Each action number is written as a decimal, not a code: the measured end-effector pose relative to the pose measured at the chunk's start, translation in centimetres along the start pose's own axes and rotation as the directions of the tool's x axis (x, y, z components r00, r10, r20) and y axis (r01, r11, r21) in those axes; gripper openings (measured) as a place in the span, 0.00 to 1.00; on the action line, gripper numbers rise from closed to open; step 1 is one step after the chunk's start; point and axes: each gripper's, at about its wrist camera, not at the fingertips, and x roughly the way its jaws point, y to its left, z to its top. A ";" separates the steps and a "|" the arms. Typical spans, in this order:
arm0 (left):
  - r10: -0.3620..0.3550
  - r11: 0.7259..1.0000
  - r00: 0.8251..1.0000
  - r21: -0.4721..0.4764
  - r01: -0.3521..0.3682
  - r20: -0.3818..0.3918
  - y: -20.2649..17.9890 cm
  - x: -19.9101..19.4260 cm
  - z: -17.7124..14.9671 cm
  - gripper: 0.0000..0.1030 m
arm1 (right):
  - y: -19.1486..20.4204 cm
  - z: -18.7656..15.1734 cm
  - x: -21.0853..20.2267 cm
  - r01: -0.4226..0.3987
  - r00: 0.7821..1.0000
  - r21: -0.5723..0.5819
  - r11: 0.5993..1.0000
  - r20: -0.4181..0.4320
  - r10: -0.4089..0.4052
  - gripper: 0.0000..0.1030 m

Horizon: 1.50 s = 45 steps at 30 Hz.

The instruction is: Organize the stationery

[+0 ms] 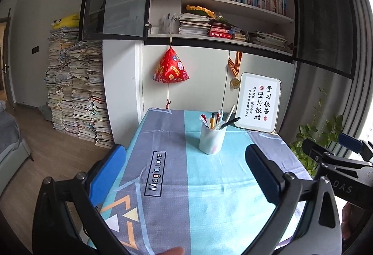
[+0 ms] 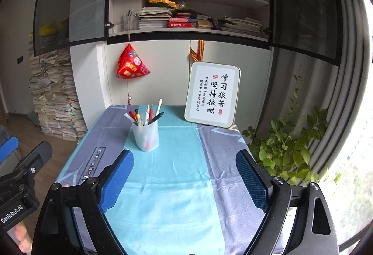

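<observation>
Left wrist view: the left gripper [image 1: 186,161] hangs above the tablecloth [image 1: 209,196] with its jaws spread wide, gripping nothing. Ahead of the jaws, just beyond the gap and nearer the right-hand finger, a white pen cup [image 1: 212,139] stands upright, full of pens [image 1: 218,118]. A framed calligraphy sign [image 1: 258,102] leans behind it.

Right wrist view: the right gripper [image 2: 185,163] is likewise released and bare. The pen cup [image 2: 146,136] stands beyond the left-hand finger, the sign [image 2: 212,94] farther ahead, and a plant [image 2: 286,150] outside the right-hand finger.
</observation>
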 end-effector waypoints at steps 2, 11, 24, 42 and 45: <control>0.004 1.000 1.000 0.002 -0.004 -0.008 0.2 -0.2 -0.2 0.99 | 0.2 -0.3 -0.5 0.017 1.000 -0.008 1.000 0.013 -0.017 0.94; -0.022 0.999 1.000 -0.049 0.022 -0.008 1.0 -1.0 -1.1 0.99 | 1.4 -1.7 -1.5 0.019 1.000 -0.027 0.999 -0.004 -0.019 0.94; 0.006 1.000 1.000 -0.008 -0.006 -0.016 0.5 -1.4 -1.9 0.99 | 1.7 -2.6 -2.2 0.021 1.000 -0.015 1.000 -0.004 -0.022 0.94; 0.033 0.999 0.999 -0.001 -0.033 -0.005 0.8 -1.6 -1.9 0.99 | -1.0 -2.8 -2.8 0.040 0.999 0.044 0.998 0.003 -0.040 0.94; 0.026 1.000 1.000 -0.002 -0.026 -0.006 0.9 -1.7 -2.0 0.99 | -1.0 -2.7 -3.2 0.043 0.999 0.040 0.998 0.017 -0.044 0.94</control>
